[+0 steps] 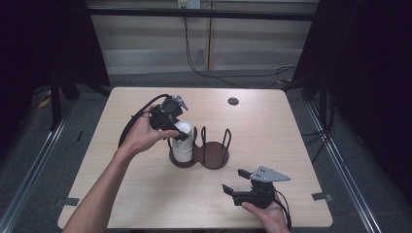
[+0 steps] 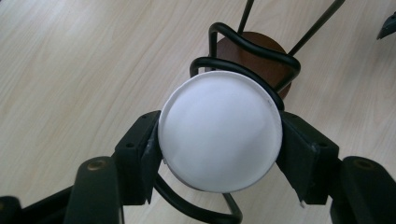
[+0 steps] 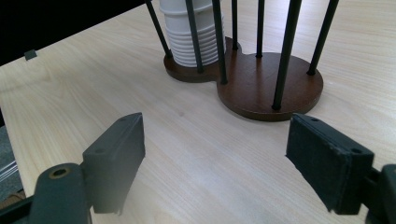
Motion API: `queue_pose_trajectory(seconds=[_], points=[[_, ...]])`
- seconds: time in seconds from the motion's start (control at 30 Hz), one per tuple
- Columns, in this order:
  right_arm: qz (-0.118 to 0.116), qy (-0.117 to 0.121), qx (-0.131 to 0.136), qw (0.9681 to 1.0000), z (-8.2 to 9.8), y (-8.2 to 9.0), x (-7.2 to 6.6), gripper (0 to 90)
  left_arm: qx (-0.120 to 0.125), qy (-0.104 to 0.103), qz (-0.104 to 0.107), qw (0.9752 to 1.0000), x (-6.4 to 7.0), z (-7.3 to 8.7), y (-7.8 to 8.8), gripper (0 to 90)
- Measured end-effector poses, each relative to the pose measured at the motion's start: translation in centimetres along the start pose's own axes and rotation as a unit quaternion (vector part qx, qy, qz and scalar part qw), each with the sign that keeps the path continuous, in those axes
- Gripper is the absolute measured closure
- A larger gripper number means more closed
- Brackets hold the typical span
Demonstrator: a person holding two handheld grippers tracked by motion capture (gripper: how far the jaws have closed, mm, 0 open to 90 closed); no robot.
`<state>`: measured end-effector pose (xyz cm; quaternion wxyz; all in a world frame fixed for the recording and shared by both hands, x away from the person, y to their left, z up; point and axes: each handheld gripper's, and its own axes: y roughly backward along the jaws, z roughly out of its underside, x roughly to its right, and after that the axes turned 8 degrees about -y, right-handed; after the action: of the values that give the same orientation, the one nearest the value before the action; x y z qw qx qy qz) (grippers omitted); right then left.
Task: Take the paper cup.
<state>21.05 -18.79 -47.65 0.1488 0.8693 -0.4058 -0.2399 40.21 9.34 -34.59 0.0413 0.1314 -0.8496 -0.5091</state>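
Wood-grain laminate, pale and matt, covers the counter (image 1: pixel 145 194), a rounded-corner slab with a small dark round cap (image 1: pixel 233 101) set into its far side. On it stands a cup rack (image 1: pixel 214 155): a dark brown base shaped like two joined discs, smooth and faintly glossy, with thin black wire hoops rising upright from each disc. The disc nearer the left hand-held gripper (image 1: pixel 179 135) carries a stack of white cups (image 1: pixel 183 145), upside down, its sides ribbed by the rolled rims lying one over another; the flat round bottom of the top cup faces upward, plain and slightly scuffed at the edge. No brand, label or writing can be read on anything.

The left hand-held gripper comes down from above and clamps the top of the stack between its black block-shaped jaws, one pad pressed on each side of the white disc, with a wire hoop curving just beyond it. The other disc of the rack, beyond the stack from this gripper, stands bare.

The right hand-held gripper (image 1: pixel 240 182) sits low over the counter, well apart from the rack and on the person's side of it, jaws spread wide with nothing between them; a grey three-cornered plate tops it.
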Motion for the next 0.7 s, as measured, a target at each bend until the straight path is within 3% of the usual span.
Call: queue_pose_trajectory(seconds=[0.33, 0.37, 0.47, 0.63, 0.7], points=[[0.002, -0.002, -0.005, 1.0, 0.0, -0.1, 0.1, 18.8, 0.006, -0.004, -0.009, 0.9999, 0.1, -0.2, 0.9, 36.5], [0.002, -0.003, -0.004, 1.0, 0.0, 0.0, 0.1, 18.8, 0.014, 0.004, -0.011, 0.9998, 0.3, -0.1, 1.1, 36.6], [0.002, -0.002, -0.003, 1.0, 0.0, 0.0, 0.1, 19.0, 0.013, -0.001, -0.012, 0.9998, 0.3, -0.1, 1.3, 36.8], [0.011, -0.004, 0.005, 0.9999, -0.1, 0.1, 0.1, 19.6, 0.019, 0.013, -0.008, 0.9997, 0.2, 0.1, 1.7, 36.9], [0.01, -0.005, 0.005, 0.9999, 0.0, 0.1, 0.1, 19.6, 0.019, 0.007, -0.008, 0.9998, 0.1, 0.2, 1.9, 37.0]])
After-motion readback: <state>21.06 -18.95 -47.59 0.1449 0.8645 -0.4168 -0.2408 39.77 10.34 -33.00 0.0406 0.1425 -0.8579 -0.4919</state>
